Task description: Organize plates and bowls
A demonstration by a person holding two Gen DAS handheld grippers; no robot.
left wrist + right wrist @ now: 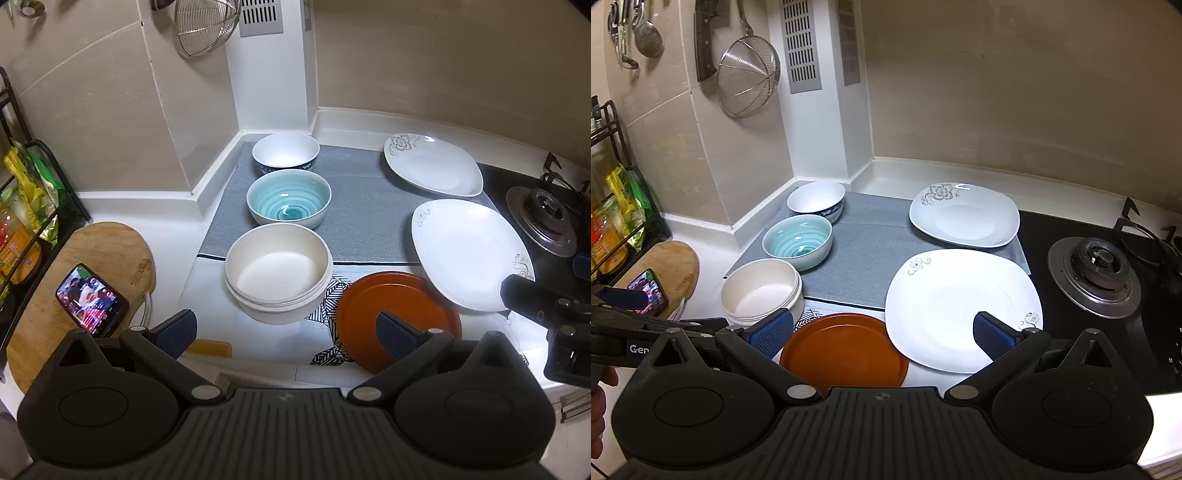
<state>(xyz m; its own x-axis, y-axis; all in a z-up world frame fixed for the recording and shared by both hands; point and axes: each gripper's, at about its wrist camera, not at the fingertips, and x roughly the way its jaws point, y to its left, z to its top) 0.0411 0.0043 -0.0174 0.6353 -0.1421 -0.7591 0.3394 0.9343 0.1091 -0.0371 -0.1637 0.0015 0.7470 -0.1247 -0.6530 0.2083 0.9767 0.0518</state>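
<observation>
both fingers of the left gripper [288,334] are spread wide, with nothing between the blue pads [176,332], and they hang above the near edge of the counter. the right gripper [882,334] has its fingers spread wide too and it holds nothing; its pads [991,338] are over the near corner of the big white plate [964,308] and the orange plate [846,352].

i take the grey mat [365,218] as the landmark. on its left side three bowls stand in one line from far to near: the white bowl with blue pattern [286,153] at the far corner, the turquoise bowl [289,203] just before it, and the cream bowl [279,271] half off the near edge of the mat, on a white cloth with black leaf pattern [332,295]. the cream bowl seems to be two bowls, one inside the other. the three bowls are very near to each other, maybe touching; i cannot tell.

on the right side of the mat lies the small white plate with a grey flower [432,168] at the far corner, and the big white plate lies at the near right corner, partly off the mat. the orange plate lies before the mat's near edge, on the patterned cloth, and its rim goes a little under the big white plate.

right of the mat is the black gas stove [1097,277]. left of the mat is a round wooden board [92,280] with a phone [92,299] on it, its screen lit.
</observation>
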